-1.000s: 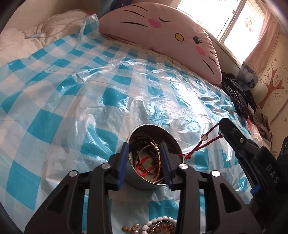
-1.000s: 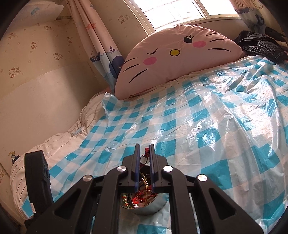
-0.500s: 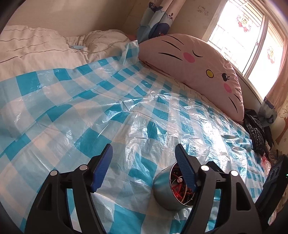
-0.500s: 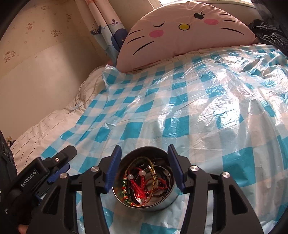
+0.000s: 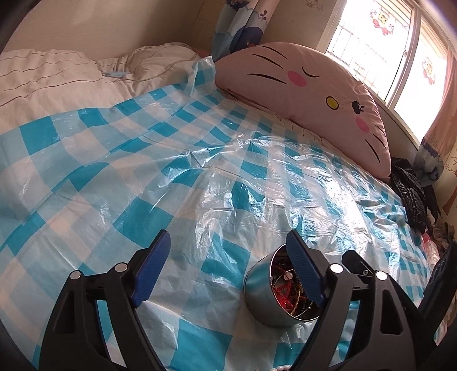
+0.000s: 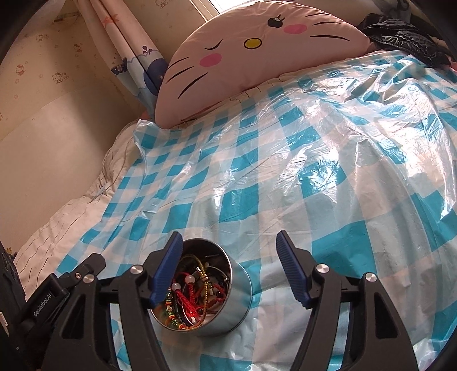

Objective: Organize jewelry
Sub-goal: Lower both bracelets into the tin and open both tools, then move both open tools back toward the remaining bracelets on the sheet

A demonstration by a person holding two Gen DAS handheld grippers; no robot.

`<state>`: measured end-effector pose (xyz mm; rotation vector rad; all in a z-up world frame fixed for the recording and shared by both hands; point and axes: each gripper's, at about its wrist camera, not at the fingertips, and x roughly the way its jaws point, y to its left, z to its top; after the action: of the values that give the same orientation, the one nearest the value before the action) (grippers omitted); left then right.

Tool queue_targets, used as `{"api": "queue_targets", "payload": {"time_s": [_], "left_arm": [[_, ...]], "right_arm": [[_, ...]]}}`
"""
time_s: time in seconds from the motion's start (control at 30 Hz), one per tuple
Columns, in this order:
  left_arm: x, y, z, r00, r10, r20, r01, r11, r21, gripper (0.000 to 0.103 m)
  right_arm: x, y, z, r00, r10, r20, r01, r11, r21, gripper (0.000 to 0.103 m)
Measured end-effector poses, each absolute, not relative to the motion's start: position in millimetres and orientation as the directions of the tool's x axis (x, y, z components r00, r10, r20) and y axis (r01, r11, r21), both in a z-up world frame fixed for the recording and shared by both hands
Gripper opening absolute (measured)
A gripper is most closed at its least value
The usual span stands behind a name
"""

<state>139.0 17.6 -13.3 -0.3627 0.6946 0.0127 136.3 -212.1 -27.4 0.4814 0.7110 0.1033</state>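
Left gripper (image 5: 228,266) spread wide, blue pads (image 5: 150,271) far apart, gripping nothing. Right gripper (image 6: 230,269) likewise splayed, empty. Both angled downward, side by side.

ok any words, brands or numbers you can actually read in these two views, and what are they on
"GenRobot.AI": white print on the black body of the left gripper, seen at the lower left of the right wrist view.
Window stickers and wallpaper figures: cartoon pictures, no readable lettering.
Metal tin of jewelry, checked plastic sheet and cat-face pillow: no text visible.
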Motion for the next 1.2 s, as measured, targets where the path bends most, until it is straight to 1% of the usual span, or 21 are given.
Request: {"api": "queue_targets", "payload": {"time_s": [0.27,0.37,0.63,0.73,0.8,0.83,0.9,1.07,1.13,1.2], "left_arm": [[135.3,7.4,-10.7,0.777,-0.094,-0.623,-0.105,0.956,-0.275,0.086],[134.9,5.7,-12.1,0.770,-0.103,-0.629,-0.093,0.958,-0.271,0.086],[115.0,-8.8,-15.3,0.733,-0.173,-0.658,0.044,0.977,-0.209,0.086],[110.9,-18.6,-24.3,0.677,-0.228,-0.700,0.110,0.972,-0.210,0.086],[104.8,-28.7,-28.0,0.656,-0.241,-0.715,0.159,0.971,-0.181,0.086],[100.7,-32.5,-27.8,0.662,-0.228,-0.714,0.167,0.973,-0.156,0.086],[93.0,-33.1,-26.0,0.679,-0.203,-0.706,0.156,0.979,-0.132,0.086],[84.2,-19.9,-35.0,0.619,-0.236,-0.749,0.145,0.972,-0.187,0.086],[78.3,-18.2,-34.3,0.631,-0.205,-0.749,0.129,0.979,-0.159,0.086],[72.1,-11.4,-29.2,0.660,-0.172,-0.731,0.092,0.985,-0.148,0.086]], "right_arm": [[132.1,-211.6,-26.8,0.756,0.238,-0.609,0.075,0.894,0.442,0.068],[127.6,-216.5,-26.3,0.751,0.238,-0.616,0.084,0.891,0.447,0.068],[88.2,-244.8,-12.5,0.780,0.151,-0.607,0.163,0.888,0.429,0.069],[72.5,-250.5,-13.3,0.777,0.148,-0.612,0.178,0.881,0.439,0.070],[62.1,-252.1,-13.7,0.772,0.153,-0.617,0.178,0.879,0.442,0.070],[57.6,-251.8,-14.2,0.769,0.160,-0.619,0.174,0.879,0.443,0.070],[50.3,-249.3,-15.7,0.756,0.173,-0.632,0.161,0.886,0.435,0.070],[41.5,-237.1,-24.3,0.702,0.158,-0.695,0.153,0.919,0.363,0.070],[38.7,-235.5,-25.0,0.698,0.153,-0.700,0.151,0.924,0.352,0.070],[39.3,-228.4,-30.1,0.669,0.164,-0.725,0.125,0.937,0.327,0.070]]}}
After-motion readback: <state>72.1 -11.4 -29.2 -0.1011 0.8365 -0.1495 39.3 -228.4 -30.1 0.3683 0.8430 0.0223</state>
